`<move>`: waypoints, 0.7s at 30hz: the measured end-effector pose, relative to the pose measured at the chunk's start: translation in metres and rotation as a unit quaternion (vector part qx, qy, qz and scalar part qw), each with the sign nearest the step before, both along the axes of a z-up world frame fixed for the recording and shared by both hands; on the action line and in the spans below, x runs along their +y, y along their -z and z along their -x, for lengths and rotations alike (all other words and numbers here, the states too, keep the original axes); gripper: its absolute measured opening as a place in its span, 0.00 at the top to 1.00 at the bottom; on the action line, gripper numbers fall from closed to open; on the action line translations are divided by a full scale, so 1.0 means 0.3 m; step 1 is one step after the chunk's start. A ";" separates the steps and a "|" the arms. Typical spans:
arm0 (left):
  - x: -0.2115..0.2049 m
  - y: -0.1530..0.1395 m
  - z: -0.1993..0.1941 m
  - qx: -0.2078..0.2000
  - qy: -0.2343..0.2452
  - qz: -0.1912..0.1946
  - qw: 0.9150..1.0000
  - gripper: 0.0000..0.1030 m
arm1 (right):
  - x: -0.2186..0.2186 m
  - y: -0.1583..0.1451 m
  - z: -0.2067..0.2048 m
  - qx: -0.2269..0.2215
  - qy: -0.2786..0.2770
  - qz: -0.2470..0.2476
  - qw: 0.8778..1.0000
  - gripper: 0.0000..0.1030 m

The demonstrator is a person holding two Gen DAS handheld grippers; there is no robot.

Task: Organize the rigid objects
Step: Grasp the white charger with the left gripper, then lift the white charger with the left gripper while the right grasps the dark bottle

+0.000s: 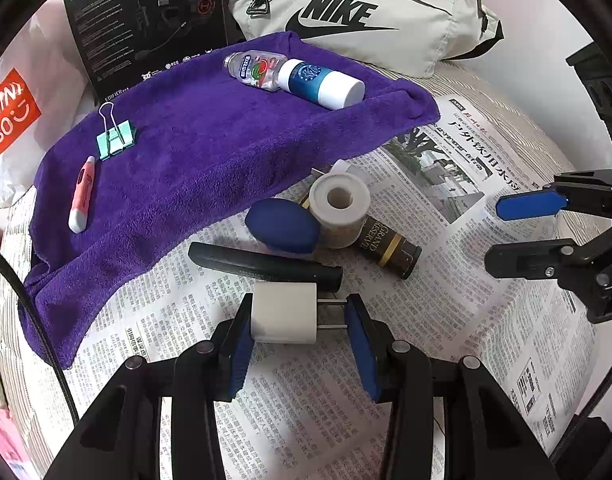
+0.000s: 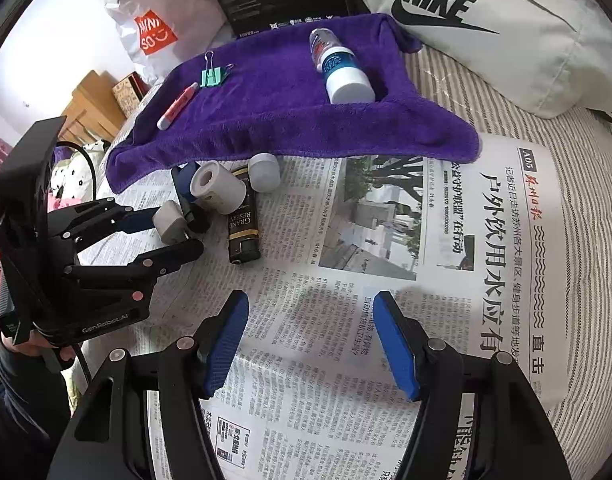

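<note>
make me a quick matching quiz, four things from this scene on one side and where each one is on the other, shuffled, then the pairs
Things:
1. white charger plug
2. green binder clip
3. dark Grand Reserve lighter
4. right hand-held gripper

Places or states:
A. lying on the newspaper
B. open above the newspaper, holding nothing
C. between the pads of the left hand-held gripper
D. on the purple towel

Pairs: 1-C, 2-D, 3-A, 4-B
</note>
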State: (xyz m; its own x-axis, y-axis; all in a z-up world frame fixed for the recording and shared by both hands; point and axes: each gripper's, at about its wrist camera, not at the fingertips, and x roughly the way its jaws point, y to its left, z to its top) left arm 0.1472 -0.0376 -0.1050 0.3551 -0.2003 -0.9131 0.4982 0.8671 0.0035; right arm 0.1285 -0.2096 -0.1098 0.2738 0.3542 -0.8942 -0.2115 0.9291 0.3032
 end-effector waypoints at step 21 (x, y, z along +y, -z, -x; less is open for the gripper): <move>0.257 -0.015 0.011 0.009 -0.094 0.006 0.995 0.60 | 0.243 0.039 -0.116 -0.054 -0.102 0.020 0.993 0.54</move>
State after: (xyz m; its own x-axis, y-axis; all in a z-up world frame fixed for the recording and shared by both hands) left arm 0.1439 0.0395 -0.1006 0.3707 -0.1432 -0.9176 0.3260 0.9452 -0.0158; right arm 0.1633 -0.1367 -0.1215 0.2943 0.3771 -0.8782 -0.4262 0.8742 0.2326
